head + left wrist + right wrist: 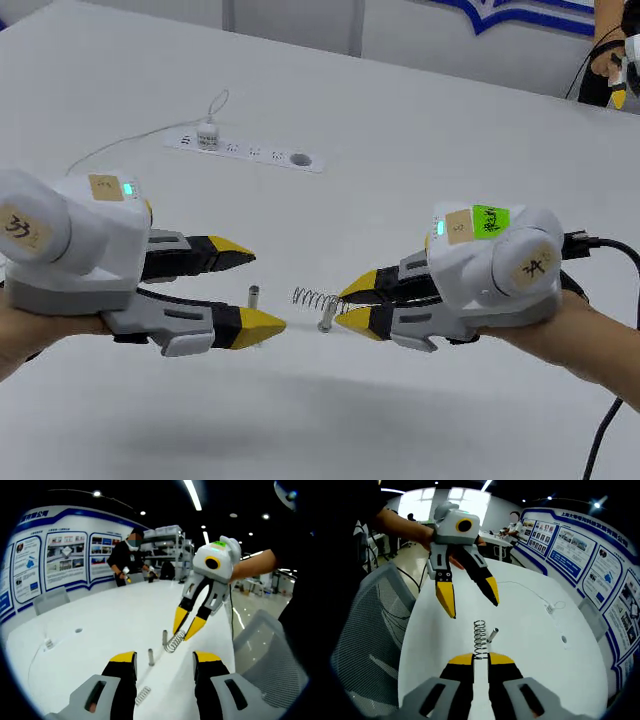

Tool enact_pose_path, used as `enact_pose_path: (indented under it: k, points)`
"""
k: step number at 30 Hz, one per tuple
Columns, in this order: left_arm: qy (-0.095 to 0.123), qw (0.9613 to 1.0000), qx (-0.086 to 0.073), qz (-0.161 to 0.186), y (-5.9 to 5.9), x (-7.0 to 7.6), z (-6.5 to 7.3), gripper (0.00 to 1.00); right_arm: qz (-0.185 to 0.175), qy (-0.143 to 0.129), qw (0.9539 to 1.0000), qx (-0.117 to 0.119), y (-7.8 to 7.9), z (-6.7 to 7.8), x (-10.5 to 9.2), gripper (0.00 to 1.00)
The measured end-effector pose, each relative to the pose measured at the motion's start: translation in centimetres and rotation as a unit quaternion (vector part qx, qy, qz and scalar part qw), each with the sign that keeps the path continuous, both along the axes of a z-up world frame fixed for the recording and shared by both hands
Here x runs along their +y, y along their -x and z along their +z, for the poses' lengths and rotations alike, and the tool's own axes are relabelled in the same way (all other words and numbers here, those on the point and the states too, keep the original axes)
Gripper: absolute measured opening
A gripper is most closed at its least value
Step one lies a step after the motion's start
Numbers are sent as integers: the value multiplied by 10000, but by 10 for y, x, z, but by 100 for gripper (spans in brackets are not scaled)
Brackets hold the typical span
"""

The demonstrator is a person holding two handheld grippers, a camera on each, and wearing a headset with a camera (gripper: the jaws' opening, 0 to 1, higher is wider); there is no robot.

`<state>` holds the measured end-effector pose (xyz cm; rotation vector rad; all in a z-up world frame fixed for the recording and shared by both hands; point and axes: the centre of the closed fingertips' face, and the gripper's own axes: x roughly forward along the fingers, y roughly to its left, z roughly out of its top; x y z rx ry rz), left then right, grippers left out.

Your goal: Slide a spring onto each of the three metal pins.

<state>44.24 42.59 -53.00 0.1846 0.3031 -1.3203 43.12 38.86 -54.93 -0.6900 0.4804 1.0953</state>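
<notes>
Over the table point(400, 150), the left gripper point(262, 290) hovers with jaws spread and empty, while the right gripper point(350, 305) pinches one end of a spring point(315, 298) that juts out free just above the top. Held by that end alone, the spring may sag or flick loose (a second spring point(142, 695) lies spare by the left jaws), and its coils, just beside the leaning pin point(327, 318), could tip it; the other pin point(253, 297) stands apart.
</notes>
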Motion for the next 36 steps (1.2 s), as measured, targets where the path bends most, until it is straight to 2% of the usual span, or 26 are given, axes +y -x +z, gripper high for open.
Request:
enact_pose_path:
  k: [4,7,11,14,16,17,19,24,33,36]
  points:
    - [-223,9992,-178,-288,9,-5,-1,46,143,36,9998,-102,7,5,5,10]
    - [-303,9983,-249,-442,16,-5,0,41,254,11,9995,-182,12,9,9,10]
    - [-279,9981,-208,-513,21,-3,1,38,385,38,9990,-220,18,9,17,10]
    - [-371,9975,-245,-556,23,-2,-1,36,471,40,9984,-297,21,12,24,10]
    - [-416,9969,-248,-619,25,-1,-3,30,536,22,9981,-317,22,14,29,10]
    - [-423,9966,-226,-664,27,-1,-3,26,565,43,9979,-320,23,14,30,10]
    - [-446,9958,-287,-748,30,-2,-2,14,601,94,9975,-371,22,14,31,10]
    - [-468,9954,-320,-771,33,-3,-1,13,620,115,9974,-346,23,14,30,10]
    - [-672,9922,-504,-919,37,-8,-4,13,625,177,9975,-275,27,10,27,10]
    - [-627,9923,-516,-940,37,-10,-1,14,629,190,9975,-276,27,10,27,10]
